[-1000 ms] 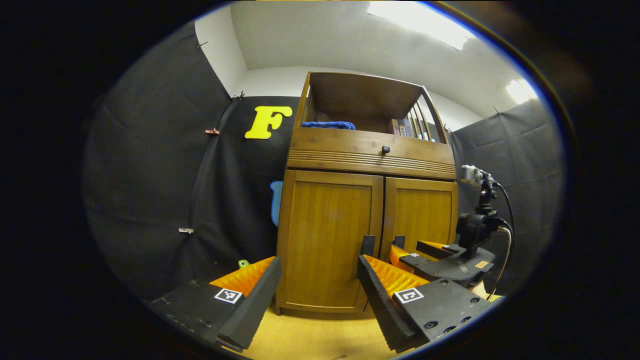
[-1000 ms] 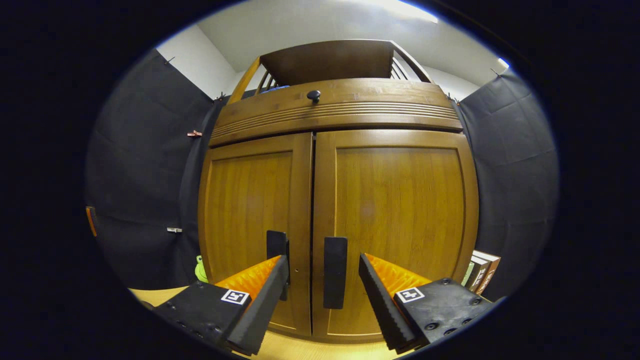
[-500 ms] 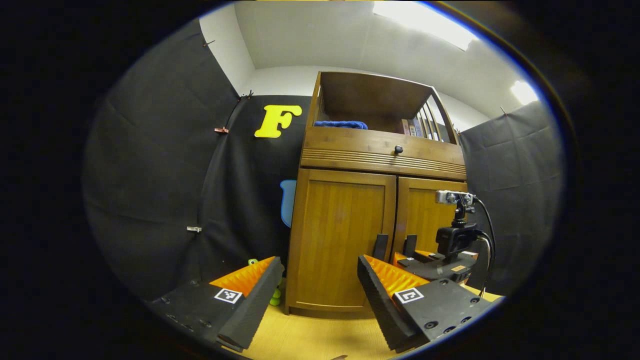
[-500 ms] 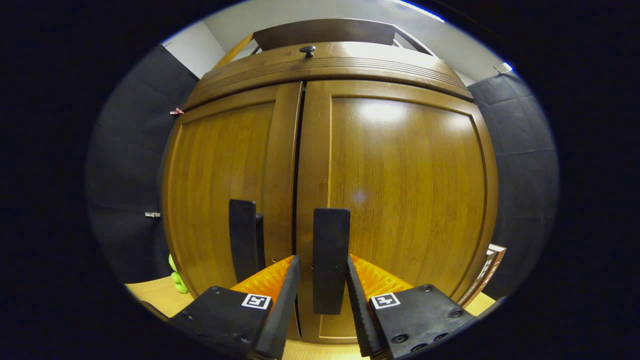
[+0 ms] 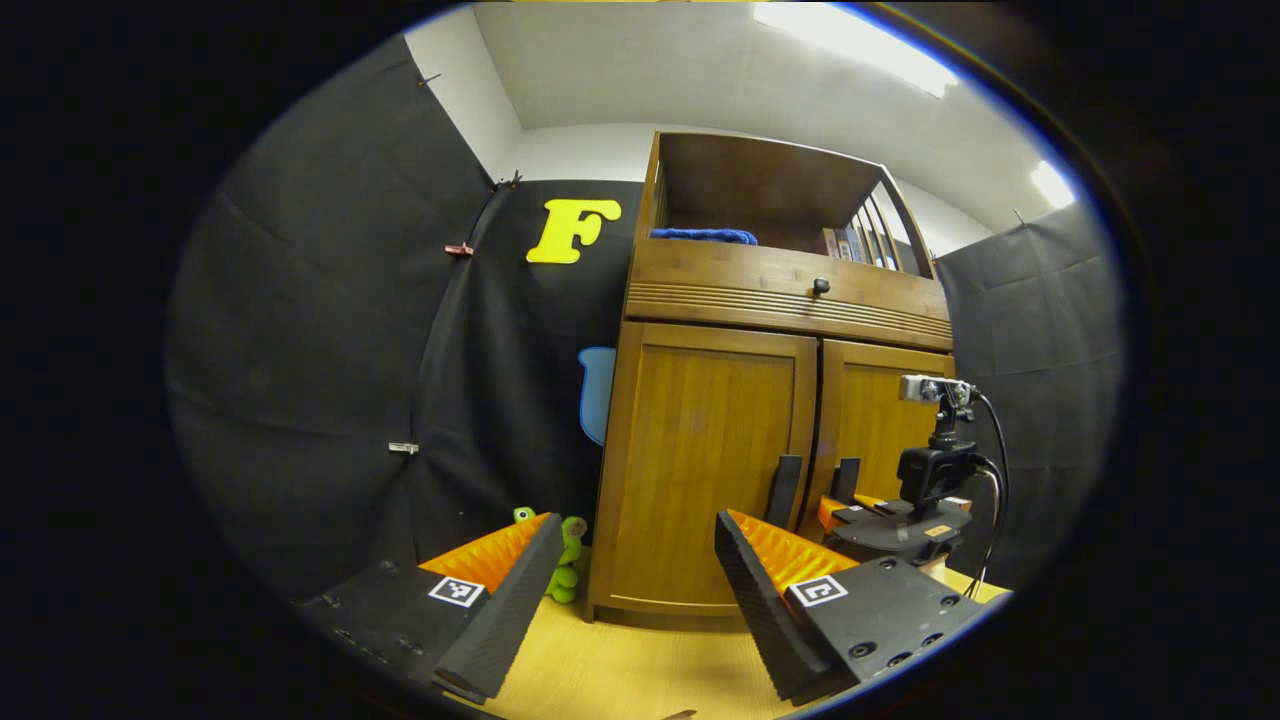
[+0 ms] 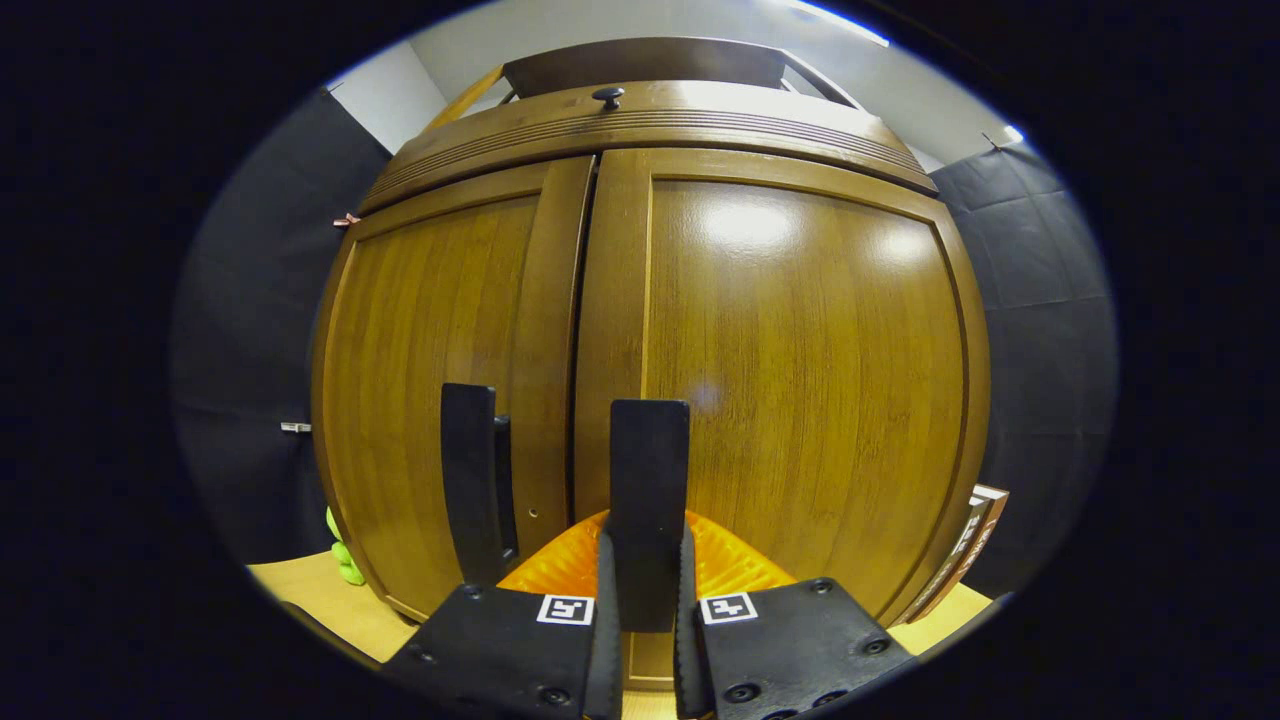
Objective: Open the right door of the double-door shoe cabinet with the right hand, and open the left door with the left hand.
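Right tongs I have clamped on the right door handle; left tongs gape wide before the left door.

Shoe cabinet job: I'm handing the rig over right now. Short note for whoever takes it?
Right tongs: shut on the right door's handle.
Left tongs: open, holding nothing, back from the cabinet, short of the left door's handle.
Done: right handle gripped. Both doors look closed.
Left: pull the right door open, then grip the left handle and open the left door.
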A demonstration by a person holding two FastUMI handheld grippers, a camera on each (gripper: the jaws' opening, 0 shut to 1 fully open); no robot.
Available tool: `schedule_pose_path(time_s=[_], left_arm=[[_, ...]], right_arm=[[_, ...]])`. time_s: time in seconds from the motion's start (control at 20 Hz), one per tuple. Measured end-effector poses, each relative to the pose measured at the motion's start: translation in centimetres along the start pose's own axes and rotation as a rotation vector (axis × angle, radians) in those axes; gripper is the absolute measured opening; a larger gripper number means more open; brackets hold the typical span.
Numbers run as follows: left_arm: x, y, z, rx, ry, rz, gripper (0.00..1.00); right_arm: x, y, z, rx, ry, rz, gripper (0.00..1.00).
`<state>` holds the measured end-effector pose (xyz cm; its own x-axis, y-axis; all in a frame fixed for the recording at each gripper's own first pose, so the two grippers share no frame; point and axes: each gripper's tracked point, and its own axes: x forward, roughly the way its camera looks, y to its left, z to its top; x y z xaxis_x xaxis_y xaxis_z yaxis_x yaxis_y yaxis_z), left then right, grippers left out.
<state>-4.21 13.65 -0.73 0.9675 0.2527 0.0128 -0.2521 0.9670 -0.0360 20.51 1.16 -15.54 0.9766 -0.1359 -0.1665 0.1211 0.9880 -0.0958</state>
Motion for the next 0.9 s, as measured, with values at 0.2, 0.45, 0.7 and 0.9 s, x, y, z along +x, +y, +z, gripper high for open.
schedule_pose_path(time_s=[0.2,0.45,0.7,0.9], left_arm=[[-0.3,-0.6,-0.2,0.005,0.008,-0.012,0.95],[-1.0,-2.4,0.0,0.001,0.005,-0.045,0.95],[-1.4,-4.4,0.2,-0.003,-0.003,-0.084,0.95],[-1.4,-5.9,-0.1,-0.001,0.006,-0.111,0.95]], right_arm=[[-1.6,0.2,0.2,0.007,0.007,0.025,0.19],[-3.7,-0.2,0.4,0.003,0.017,0.065,0.19],[-5.6,-0.5,0.7,0.002,0.015,0.096,0.19],[-7.4,-1.0,1.0,0.000,0.014,0.117,0.19]])
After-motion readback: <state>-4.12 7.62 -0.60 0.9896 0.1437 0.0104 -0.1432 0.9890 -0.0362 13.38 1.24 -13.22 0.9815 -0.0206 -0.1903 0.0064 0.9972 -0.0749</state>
